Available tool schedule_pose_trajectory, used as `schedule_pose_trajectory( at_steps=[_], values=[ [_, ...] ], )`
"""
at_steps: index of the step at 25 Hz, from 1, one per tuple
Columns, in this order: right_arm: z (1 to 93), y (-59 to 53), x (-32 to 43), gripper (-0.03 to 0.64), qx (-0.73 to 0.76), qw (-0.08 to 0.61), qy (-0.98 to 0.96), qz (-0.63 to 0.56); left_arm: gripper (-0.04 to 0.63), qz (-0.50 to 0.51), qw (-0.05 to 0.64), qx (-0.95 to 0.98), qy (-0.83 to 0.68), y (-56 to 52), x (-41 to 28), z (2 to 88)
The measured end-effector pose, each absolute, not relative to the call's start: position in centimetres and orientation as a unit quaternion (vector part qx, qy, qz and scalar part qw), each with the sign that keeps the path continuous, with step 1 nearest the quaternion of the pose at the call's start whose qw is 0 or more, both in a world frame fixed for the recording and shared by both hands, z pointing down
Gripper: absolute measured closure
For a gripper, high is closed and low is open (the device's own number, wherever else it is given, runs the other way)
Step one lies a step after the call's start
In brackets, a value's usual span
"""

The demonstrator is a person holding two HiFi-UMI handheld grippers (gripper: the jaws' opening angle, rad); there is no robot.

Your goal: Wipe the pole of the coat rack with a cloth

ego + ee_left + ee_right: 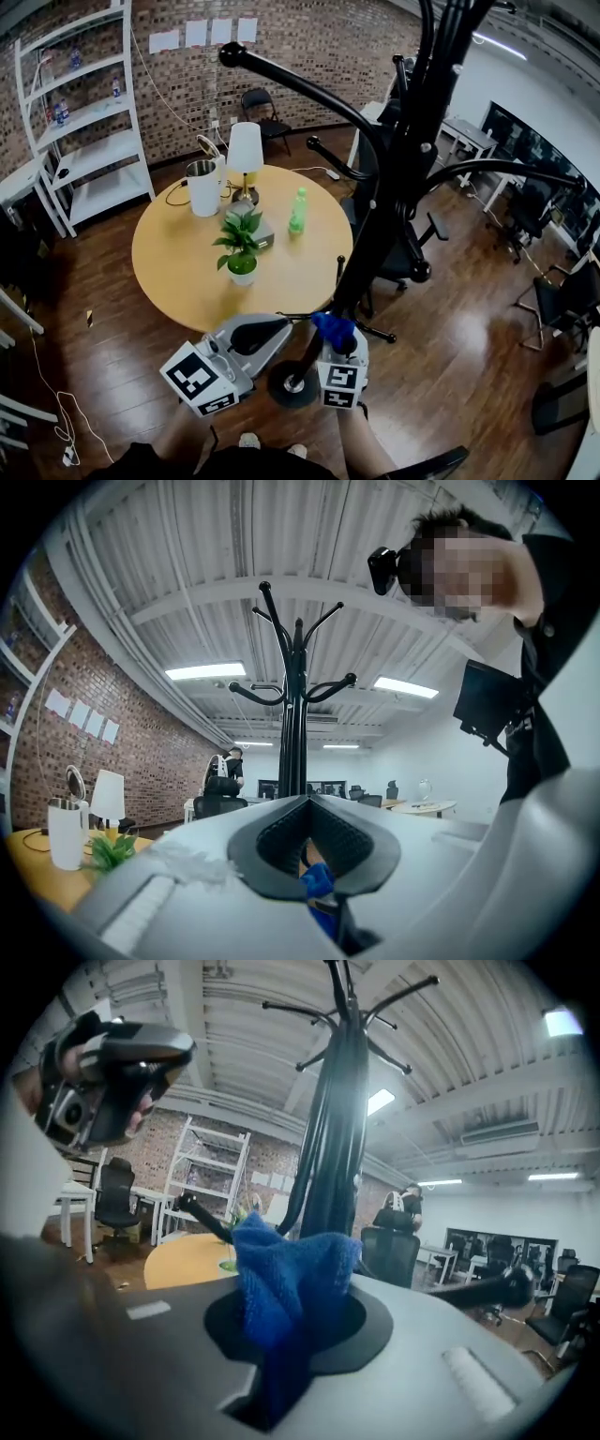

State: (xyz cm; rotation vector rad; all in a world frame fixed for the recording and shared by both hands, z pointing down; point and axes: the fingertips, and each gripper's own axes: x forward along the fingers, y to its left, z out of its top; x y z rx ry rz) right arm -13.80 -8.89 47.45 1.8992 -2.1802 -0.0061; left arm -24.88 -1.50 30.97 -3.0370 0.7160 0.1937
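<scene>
Clamped between the closed jaws of the right gripper point(336, 339): a blue cloth point(292, 1279), bunched up, low on the coat rack point(298, 696), just beside its black pole point(380, 234) and above the round base point(292, 384). Behind the rack, a round wooden table point(178, 272) on dark wooden floor point(450, 356), with a potted plant point(240, 246) near the middle, then a green bottle point(298, 211), a lamp point(246, 155) and a white kettle point(202, 187) toward the far edge. Further back, brick wall point(319, 47) and white shelf point(84, 122). Left gripper point(281, 326) held low, pointing toward the cloth, jaws together at the tips, a bit of blue seen through the gap.
</scene>
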Motion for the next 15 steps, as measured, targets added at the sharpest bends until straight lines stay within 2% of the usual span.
schedule_pose_trajectory(
  at_steps=[9, 15],
  values=[
    [48.9, -8.8, -13.8, 0.558, 0.643, 0.11, -0.757, 0.037, 0.592, 0.048, -0.002, -0.973, 0.224, -1.3, -24.5, 31.9],
    [42.8, -8.8, -13.7, 0.557, 0.653, 0.042, -0.756, -0.009, 0.591, 0.054, 0.003, -0.974, 0.221, -1.4, -24.3, 31.4]
  ],
)
